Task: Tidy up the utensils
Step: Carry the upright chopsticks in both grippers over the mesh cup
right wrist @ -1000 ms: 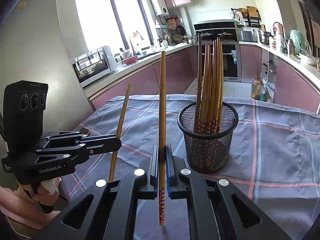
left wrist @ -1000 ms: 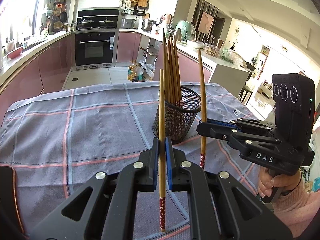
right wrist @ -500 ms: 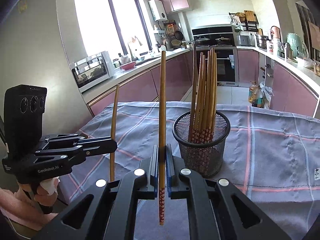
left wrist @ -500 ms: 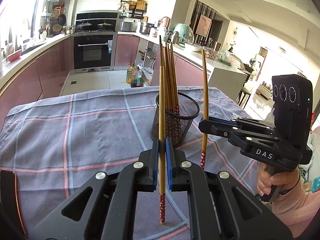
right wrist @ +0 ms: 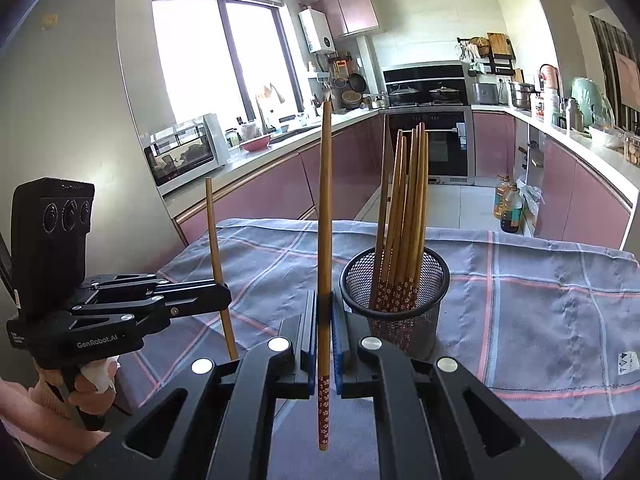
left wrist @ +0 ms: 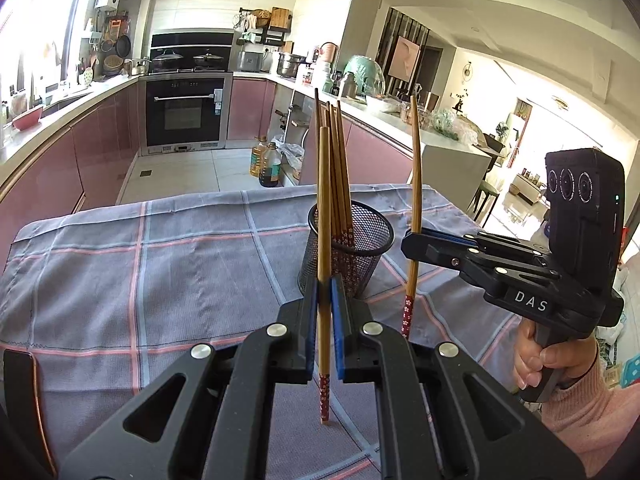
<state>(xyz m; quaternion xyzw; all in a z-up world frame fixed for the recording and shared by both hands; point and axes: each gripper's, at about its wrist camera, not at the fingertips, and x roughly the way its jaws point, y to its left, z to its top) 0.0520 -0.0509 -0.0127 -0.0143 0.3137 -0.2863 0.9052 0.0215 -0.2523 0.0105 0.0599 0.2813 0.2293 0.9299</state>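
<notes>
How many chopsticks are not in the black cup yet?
2. The left gripper clamps one chopstick upright; the right gripper clamps another chopstick upright, both near the mesh cup. More could lie out of view.

left wrist cam sits just behind its own tongs (left wrist: 324, 312), looking fwd and down over the tabletop (left wrist: 160, 280) toward the oven wall; right tongs (left wrist: 412, 240) show at its right edge. right wrist cam sits likewise behind its tongs (right wrist: 324, 320), facing fwd and down, w/ window to the left; left tongs (right wrist: 222, 294) show at its left. both are close to the tabletop (right wrist: 540, 312). shared: mesh cup (left wrist: 352, 252) (right wrist: 394, 304), cloth, oven.
</notes>
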